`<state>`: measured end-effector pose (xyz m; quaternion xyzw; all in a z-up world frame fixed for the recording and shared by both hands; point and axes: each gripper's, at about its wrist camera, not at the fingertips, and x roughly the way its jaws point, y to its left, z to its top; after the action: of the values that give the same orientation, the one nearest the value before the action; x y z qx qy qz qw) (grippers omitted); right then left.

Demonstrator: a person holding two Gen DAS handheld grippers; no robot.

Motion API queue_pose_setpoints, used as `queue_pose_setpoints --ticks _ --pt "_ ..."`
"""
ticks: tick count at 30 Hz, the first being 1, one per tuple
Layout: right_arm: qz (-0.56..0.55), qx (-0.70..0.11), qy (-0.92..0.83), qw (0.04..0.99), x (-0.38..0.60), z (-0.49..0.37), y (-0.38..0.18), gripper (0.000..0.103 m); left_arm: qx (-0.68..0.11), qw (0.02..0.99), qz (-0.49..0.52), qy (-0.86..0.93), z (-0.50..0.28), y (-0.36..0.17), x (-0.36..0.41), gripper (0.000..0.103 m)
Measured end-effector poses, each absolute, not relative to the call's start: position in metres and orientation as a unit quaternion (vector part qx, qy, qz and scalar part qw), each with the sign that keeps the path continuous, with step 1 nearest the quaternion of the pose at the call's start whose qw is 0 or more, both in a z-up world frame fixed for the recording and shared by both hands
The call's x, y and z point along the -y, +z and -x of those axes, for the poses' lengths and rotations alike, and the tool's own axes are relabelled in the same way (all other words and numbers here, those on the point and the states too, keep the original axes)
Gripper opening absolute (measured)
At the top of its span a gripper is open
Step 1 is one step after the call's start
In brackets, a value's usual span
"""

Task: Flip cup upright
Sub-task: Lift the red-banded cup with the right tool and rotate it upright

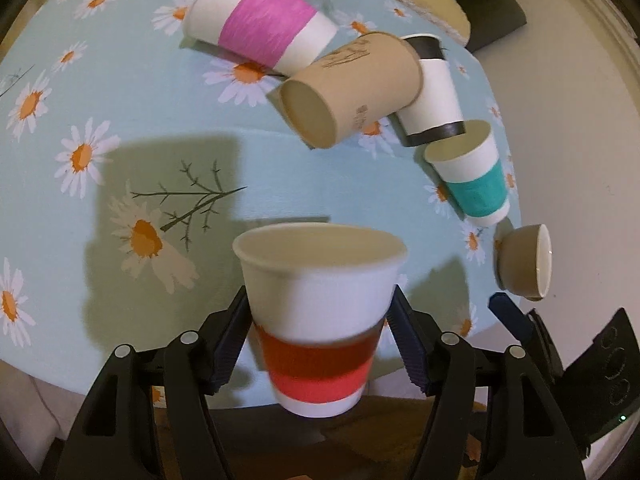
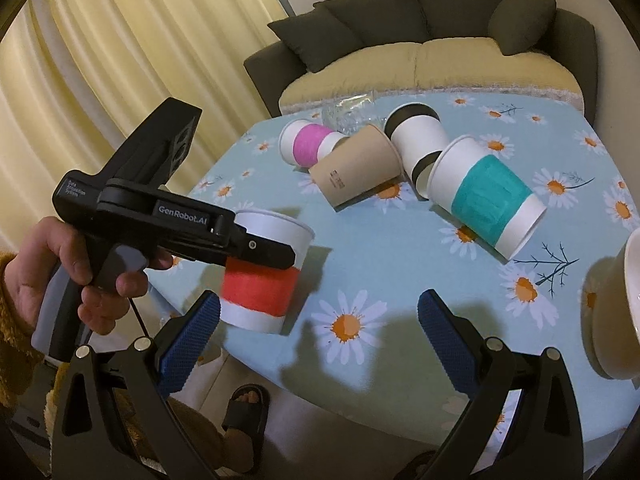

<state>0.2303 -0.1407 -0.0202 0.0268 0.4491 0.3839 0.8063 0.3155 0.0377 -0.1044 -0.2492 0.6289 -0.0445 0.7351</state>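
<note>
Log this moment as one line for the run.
left tool: shut on red-band cup, mouth up | right tool: open, empty | four cups on their sides

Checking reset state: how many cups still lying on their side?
4, clustered at the table's far side: pink-banded cup, brown cup, black-banded cup, teal-banded cup. More may be out of view.

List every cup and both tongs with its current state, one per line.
Red-band cup: upright, mouth up, gripped.
Left tongs: shut on red-band cup.
Right tongs: open, holding nothing.
Pink-band cup: on its side.
Brown cup: on its side.
Black-band cup: on its side.
Teal-band cup: on its side.
</note>
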Motion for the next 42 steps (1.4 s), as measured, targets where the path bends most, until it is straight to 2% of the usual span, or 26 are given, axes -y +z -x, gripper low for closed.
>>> queue_pose_setpoints --ticks 1,2,15,22,27,36,39,42 --pt "-0.023 -0.450 0.384 0.806 0.139 -0.230 -0.021 0.098 -0.628 0.736 0.249 -0.043 -0.315 -0.106 -0.038 0.074" --pt "-0.021 -0.450 0.384 0.806 0.139 -0.230 -0.021 0.098 -0.627 0.737 0.249 -0.041 -0.315 -0.108 -0.038 0.075" --pt "-0.029 -0.466 0.391 0.793 0.133 -0.231 -0.028 0.098 -0.584 0.766 0.257 -0.072 -0.301 -0.077 -0.053 0.075" --pt "-0.070 -0.503 0.386 0.770 0.127 -0.245 -0.023 0.098 -0.510 0.822 0.248 -0.060 -0.246 -0.040 -0.075 0.075" --pt "-0.017 -0.516 0.356 0.779 0.102 -0.253 -0.006 0.098 -0.465 0.845 0.260 -0.050 -0.199 -0.029 -0.083 0.075" --pt "-0.007 -0.620 0.287 0.730 0.062 -0.283 -0.014 0.098 -0.429 0.860 0.269 -0.062 -0.150 -0.041 -0.079 0.075" --pt "0.014 -0.646 0.267 0.715 0.043 -0.287 -0.021 0.098 -0.415 0.865 0.275 -0.054 -0.140 -0.048 -0.085 0.091" --pt "0.040 -0.661 0.243 0.709 0.031 -0.288 -0.031 0.098 -0.413 0.866 0.276 -0.065 -0.134 -0.054 -0.088 0.091"
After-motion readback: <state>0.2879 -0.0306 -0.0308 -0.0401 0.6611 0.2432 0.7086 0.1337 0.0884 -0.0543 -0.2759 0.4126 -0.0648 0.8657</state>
